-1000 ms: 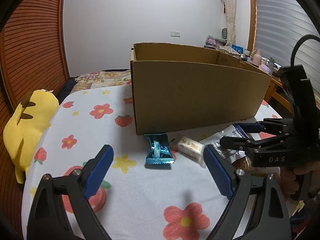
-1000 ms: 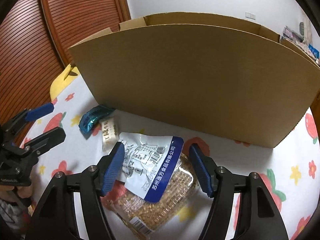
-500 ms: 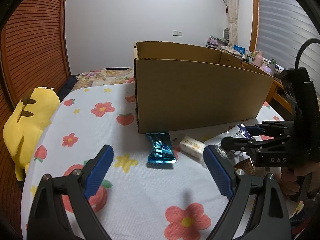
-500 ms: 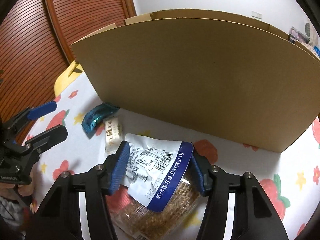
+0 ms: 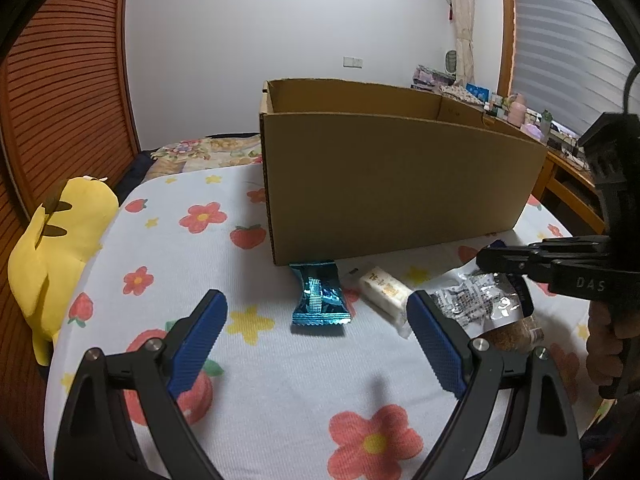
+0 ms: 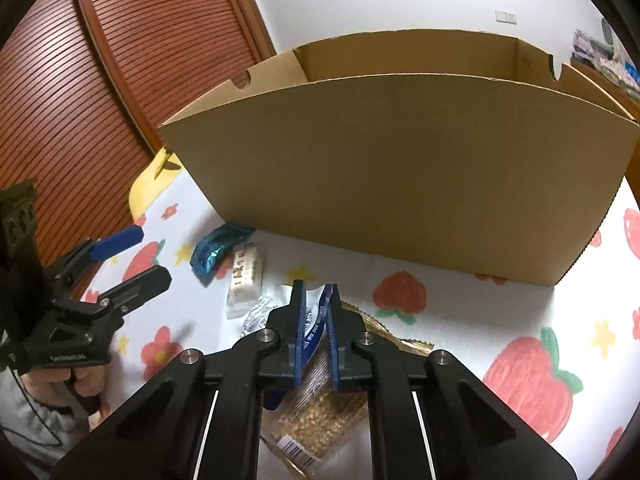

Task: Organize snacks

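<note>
Flower-and-strawberry cloth (image 5: 280, 392) covers the surface under both tools. Right hand-held gripper (image 6: 316, 320) has just been closing, and its blue pads now pinch the crumpled top of the grain snack bag (image 6: 316, 420), which lies flat right beneath it. A hand (image 5: 608, 344) grips its handle, tilting it downward. Left hand-held gripper (image 5: 316, 344) hangs wide apart, holding nothing, angled down over the cloth. Ahead of it lie a blue foil packet (image 5: 320, 300) and, just beside that, a white candy (image 5: 386, 292). Behind them stands an open cardboard box (image 5: 400, 188), the foil packet's far end touching its base.
</note>
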`<control>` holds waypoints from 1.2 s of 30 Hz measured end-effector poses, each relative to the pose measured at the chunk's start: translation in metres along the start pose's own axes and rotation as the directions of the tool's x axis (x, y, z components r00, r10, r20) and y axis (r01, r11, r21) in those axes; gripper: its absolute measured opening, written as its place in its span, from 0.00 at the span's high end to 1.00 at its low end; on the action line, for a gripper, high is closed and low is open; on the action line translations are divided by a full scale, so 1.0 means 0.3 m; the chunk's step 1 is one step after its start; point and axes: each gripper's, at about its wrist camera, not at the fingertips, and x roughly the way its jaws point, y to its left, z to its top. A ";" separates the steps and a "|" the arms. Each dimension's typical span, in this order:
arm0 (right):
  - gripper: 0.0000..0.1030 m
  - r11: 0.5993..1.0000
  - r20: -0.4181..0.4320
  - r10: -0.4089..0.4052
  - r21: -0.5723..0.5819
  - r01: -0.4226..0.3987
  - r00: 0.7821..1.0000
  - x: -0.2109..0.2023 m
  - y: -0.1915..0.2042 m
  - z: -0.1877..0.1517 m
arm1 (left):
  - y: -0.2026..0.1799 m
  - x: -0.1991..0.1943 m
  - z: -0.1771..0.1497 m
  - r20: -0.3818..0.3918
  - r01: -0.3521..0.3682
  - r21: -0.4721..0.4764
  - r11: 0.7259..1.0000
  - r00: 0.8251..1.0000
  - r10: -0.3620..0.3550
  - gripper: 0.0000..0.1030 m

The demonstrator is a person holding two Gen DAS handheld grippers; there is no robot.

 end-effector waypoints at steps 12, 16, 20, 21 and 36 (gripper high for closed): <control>0.97 1.000 0.093 -0.018 -0.005 0.018 0.996 -0.105 0.033 -0.031 | 0.001 0.124 0.048 -0.158 0.025 0.005 1.000 0.987 -0.024 0.44; 0.97 1.000 0.108 -0.021 -0.010 0.022 0.994 -0.119 0.043 -0.039 | 0.023 0.156 0.058 -0.187 0.033 -0.044 0.998 0.981 -0.041 0.46; 0.97 0.999 0.114 -0.033 -0.018 0.035 0.993 -0.124 0.054 -0.049 | 0.031 0.169 0.065 -0.199 0.054 -0.073 0.996 0.978 -0.068 0.46; 0.97 0.999 0.114 -0.035 -0.021 0.038 0.993 -0.122 0.058 -0.050 | 0.032 0.171 0.068 -0.199 0.055 -0.075 0.996 0.978 -0.069 0.46; 0.97 0.999 0.112 -0.031 -0.036 0.035 0.993 -0.128 0.081 -0.048 | 0.030 0.197 0.060 -0.228 0.053 -0.048 0.997 0.972 -0.062 0.69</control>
